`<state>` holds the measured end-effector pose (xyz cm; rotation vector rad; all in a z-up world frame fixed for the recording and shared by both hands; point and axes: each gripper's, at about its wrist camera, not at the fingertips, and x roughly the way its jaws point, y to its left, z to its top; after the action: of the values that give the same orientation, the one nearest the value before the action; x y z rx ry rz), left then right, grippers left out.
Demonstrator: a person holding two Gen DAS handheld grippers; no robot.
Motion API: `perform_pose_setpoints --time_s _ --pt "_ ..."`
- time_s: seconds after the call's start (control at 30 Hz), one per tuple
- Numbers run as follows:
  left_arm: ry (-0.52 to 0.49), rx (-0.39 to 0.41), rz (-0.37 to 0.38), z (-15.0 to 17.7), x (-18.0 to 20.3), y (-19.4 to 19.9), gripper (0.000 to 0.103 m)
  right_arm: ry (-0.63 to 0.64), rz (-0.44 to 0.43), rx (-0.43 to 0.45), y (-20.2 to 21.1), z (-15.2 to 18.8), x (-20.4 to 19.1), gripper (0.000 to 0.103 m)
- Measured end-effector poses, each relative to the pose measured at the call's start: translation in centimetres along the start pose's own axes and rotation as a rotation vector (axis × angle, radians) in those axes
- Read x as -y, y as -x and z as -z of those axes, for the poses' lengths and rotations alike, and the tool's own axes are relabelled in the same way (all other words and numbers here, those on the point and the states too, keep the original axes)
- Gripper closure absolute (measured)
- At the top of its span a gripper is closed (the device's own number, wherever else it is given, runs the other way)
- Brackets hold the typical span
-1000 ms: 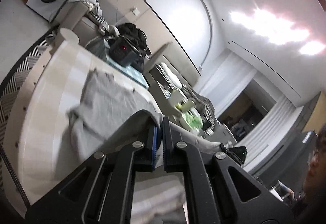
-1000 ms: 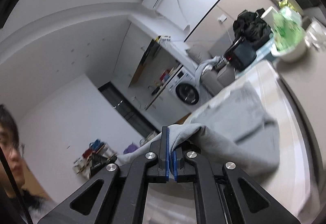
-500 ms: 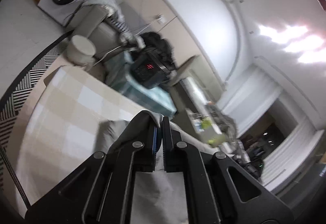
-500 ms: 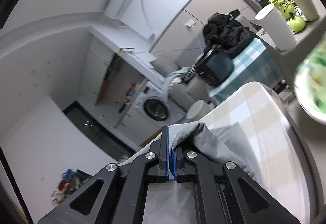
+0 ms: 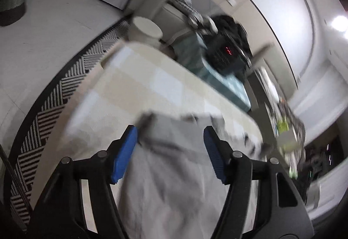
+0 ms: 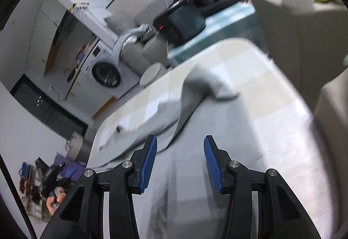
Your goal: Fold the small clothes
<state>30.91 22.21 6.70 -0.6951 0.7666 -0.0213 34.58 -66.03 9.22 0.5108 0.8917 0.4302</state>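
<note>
Setting: laundry-room clutter behind a pale checked counter; a washing machine stands beyond its far end, well apart from the work.
Garment: a small grey garment lies spread on the counter, its far edge short of the counter's far rim; in the right wrist view a sleeve or corner sticks up past the main body toward that rim. Motion blur hides finer creases.
Left tool: the left tool has its jaws opening, blue pads standing apart over the garment's far-left part; cloth lies beneath and between them, but no pad presses on it.
Right tool: the right tool also has its jaws opening, pads apart above the cloth, nothing pinched.
Step in hand: by the look of it, a release: a folded-over layer is being laid down on the garment and let go.
Next move: probably to draw both tools back clear of the cloth without dragging it, then pick a fresh edge, perhaps that raised sleeve, for the following fold.
Beyond: a black appliance with a red display sits past the counter's far rim.
</note>
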Motion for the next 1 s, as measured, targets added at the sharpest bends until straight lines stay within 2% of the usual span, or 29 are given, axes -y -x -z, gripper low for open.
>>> perform_pose_setpoints --time_s 0.17,0.27,0.37,0.47,0.57,0.63,0.7,0.87,0.93,1.0 --pt "-0.274 -0.151 0.093 4.4 6.5 -2.1 0.043 -0.025 -0.01 -0.125 -4.7 0.7 -1.7 0.057" --pt "-0.413 -0.252 0.107 6.3 9.7 -4.8 0.043 -0.119 -0.02 -0.179 -8.0 0.4 -0.9 0.057" --pt "-0.467 -0.316 0.105 9.1 11.1 -5.7 0.043 -0.198 -0.059 -0.152 -10.0 -0.9 -0.8 0.057" --pt "-0.499 -0.357 0.107 10.1 12.4 -8.3 0.043 -0.223 -0.088 -0.122 -12.2 -2.7 -1.2 0.057" --pt "-0.525 -0.382 0.062 11.2 13.0 -10.2 0.043 -0.285 -0.142 -0.039 -12.6 -4.4 -1.1 0.057" --pt "-0.538 -0.38 -0.001 11.1 12.9 -11.6 0.043 -0.308 -0.17 0.048 -11.6 -5.0 -1.2 0.057" --pt "-0.541 -0.36 -0.04 9.9 12.7 -12.0 0.043 -0.289 -0.169 0.083 -10.2 -5.0 -1.7 0.057" --pt "-0.519 -0.219 -0.214 4.8 12.4 -14.2 0.043 -0.15 -0.129 0.087 -8.0 -5.3 -3.7 0.05" --pt "-0.505 -0.143 -0.341 2.3 11.8 -15.1 0.043 -0.085 -0.088 0.054 -7.5 -5.4 -4.6 0.05" --pt "-0.459 -0.098 -0.402 0.3 11.2 -14.9 0.043 -0.031 -0.077 0.055 -7.1 -5.8 -5.6 0.05"
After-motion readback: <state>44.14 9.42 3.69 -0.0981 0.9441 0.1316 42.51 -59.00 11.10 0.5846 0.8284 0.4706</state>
